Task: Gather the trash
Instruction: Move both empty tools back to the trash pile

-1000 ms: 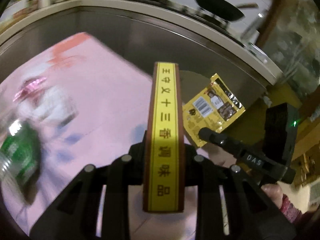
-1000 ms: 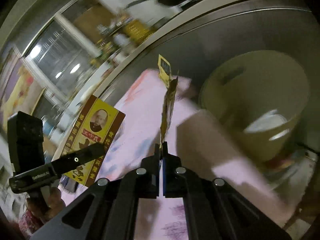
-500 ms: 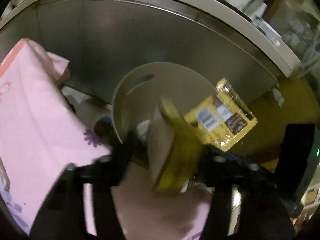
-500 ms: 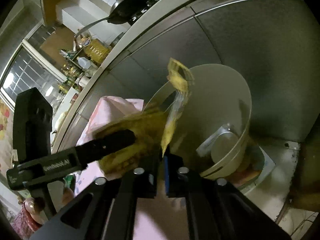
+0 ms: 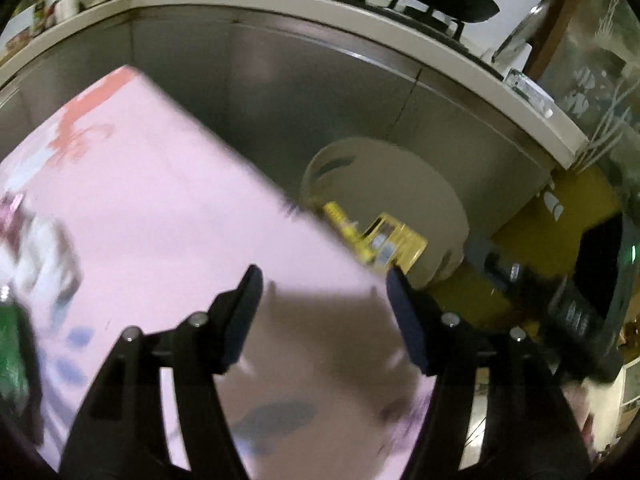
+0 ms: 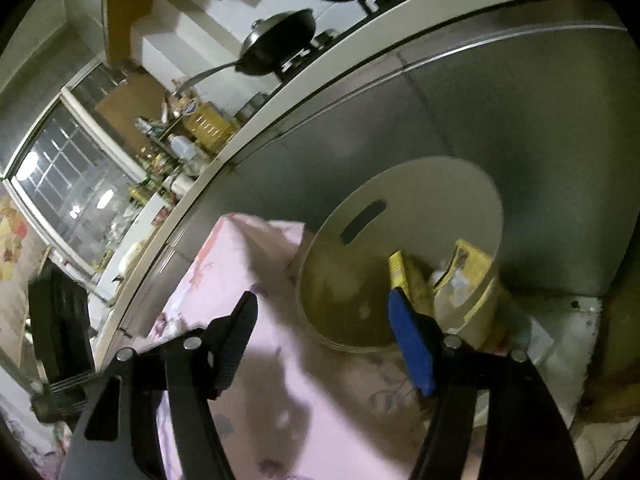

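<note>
The yellow box (image 6: 402,276) and yellow wrapper (image 6: 468,266) are now lying in the bin (image 6: 400,184), both grippers' jaws are gaping empty, and bumping it could be tipping trash out

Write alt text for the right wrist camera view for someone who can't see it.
The right gripper, open and empty, hangs over a pink flowered tablecloth in front of a cream waste bin holding two yellow packets. Behind the bin runs a steel cabinet front under a counter with black pans.
</note>
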Demonstrator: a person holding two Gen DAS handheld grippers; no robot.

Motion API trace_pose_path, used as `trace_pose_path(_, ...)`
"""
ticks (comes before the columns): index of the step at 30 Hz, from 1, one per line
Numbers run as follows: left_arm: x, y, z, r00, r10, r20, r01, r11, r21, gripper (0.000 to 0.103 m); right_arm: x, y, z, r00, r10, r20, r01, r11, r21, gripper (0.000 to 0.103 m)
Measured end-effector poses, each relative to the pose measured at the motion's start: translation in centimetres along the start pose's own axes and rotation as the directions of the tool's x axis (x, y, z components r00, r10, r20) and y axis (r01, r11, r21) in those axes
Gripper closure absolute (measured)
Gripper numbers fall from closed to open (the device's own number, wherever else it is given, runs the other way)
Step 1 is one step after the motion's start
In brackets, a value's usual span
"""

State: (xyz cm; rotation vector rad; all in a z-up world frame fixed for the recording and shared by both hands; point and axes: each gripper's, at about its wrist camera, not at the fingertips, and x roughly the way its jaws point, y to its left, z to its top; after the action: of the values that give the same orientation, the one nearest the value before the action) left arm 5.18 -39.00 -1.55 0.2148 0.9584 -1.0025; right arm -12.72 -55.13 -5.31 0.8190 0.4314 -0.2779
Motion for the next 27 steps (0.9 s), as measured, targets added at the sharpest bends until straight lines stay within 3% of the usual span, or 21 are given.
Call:
trace_pose_path(10, -8.0, 7.3, -10.8, 0.993, 0.109, 0.04, -0.104, 0.987, -0.122, 0.041, 2.1, 6.6, -3.8, 0.984, 0.099, -0.147, -0.112, 0.99, -0.083, 0.038)
trace_pose_path(17, -14.5, 13.0, -17.2, 0.973, 0.216, 0.083, -0.19, 0.951, -0.244, 0.041, 4.8, 12.3, -7.8, 0.935, 0.167, -0.314, -0.217, 0.967, -0.132, 0.049)
trace_pose_path(20, -17.9, 15.8, -19.4, 0.947, 0.298, 0.119, -0.248, 0.916, -0.314, 0.041, 5.9, 14.9, -9.8, 0.908, 0.181, -0.377, -0.256, 0.954, -0.158, 0.05)
trace_pose_path(25, -23.1, 20.7, -22.1, 0.869, 0.466, 0.164, -0.352, 0.818, -0.455, 0.038, 7.1, 19.8, -12.4, 0.876, 0.187, -0.444, -0.316, 0.919, -0.237, 0.05)
trace_pose_path(27, -24.3, 22.7, -22.6, 0.861, 0.479, 0.17, -0.339, 0.791, -0.51, 0.036, 7.3, 21.3, -13.0, 0.869, 0.191, -0.456, -0.336, 0.905, -0.261, 0.05)
